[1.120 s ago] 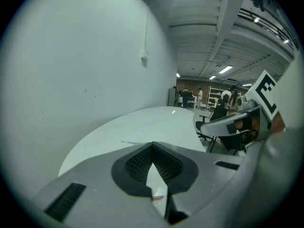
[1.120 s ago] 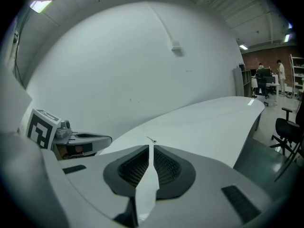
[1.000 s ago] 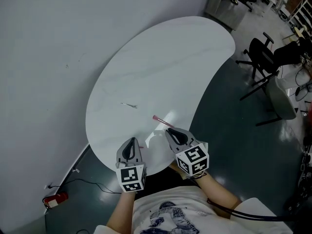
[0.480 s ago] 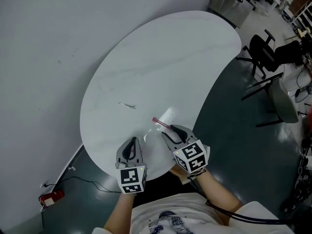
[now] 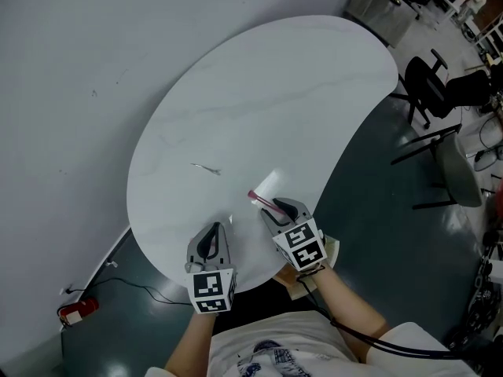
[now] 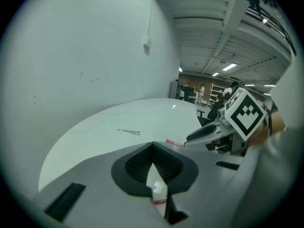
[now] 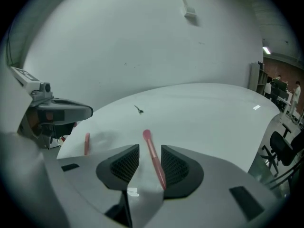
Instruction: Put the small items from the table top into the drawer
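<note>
right hand-held gripper (image 7: pixel 149 148) jaws just opened, slender pink stick (image 7: pixel 154 161) lay between them on white oval table (image 5: pixel 259 108); left hand-held gripper (image 6: pixel 153 145) closed.

Tiny grey sliver (image 5: pixel 207 168), kind unclear

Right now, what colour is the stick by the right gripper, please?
Pink stick; right gripper view best.

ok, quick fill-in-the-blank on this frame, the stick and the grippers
1. The stick lies between the jaws of the ___ gripper.
2. The stick is ___ in colour.
3. It lies on a ___ table.

Missing: right; pink; white.

The right gripper's jaws have just been opening, with the stick between them and not gripped.
</note>
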